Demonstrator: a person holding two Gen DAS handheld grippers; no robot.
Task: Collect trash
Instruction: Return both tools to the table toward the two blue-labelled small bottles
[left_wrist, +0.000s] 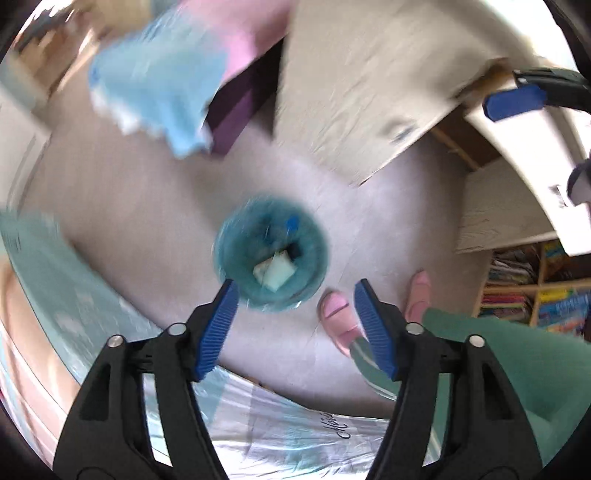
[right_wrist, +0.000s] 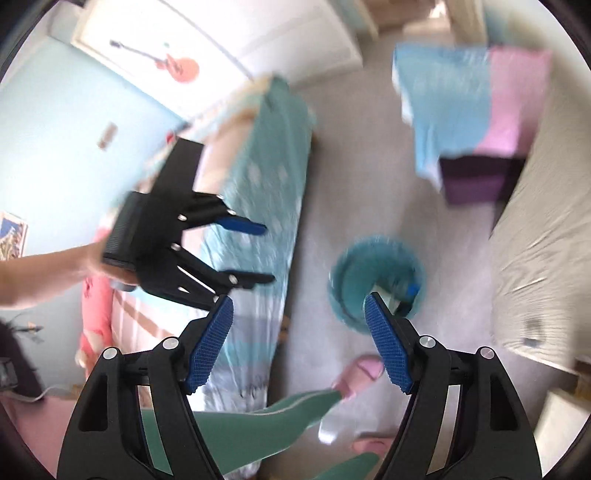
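Both of your grippers are empty, with their blue pads spread apart. Your left gripper (left_wrist: 295, 291) points almost straight down over the teal trash bin (left_wrist: 271, 254), which stands upright on the pale carpet (left_wrist: 147, 206). Inside the bin you can see a white folded paper or carton (left_wrist: 275, 271), something dark beside it and a small blue piece (left_wrist: 291, 222); blur keeps these from being named more closely.

Your right gripper (right_wrist: 299, 310) looks down at a slant, and the same bin (right_wrist: 373, 273) sits just past its right-hand pad, between the bed with the teal spotted cover (right_wrist: 273, 177) and a second bed in beige bedding (right_wrist: 546, 229). From this view your left gripper (right_wrist: 264, 253) hangs above the teal bed's edge, nothing between its fingers.

Your 2 feet in pink slippers (left_wrist: 338, 317) stand on the carpet just beside the bin, green trouser legs (right_wrist: 258, 421) above them. A blue and pink cloth (right_wrist: 469, 99) is draped over a dark purple box (right_wrist: 476, 181). A bookshelf (left_wrist: 535, 291) full of books fills the right edge of the left view.
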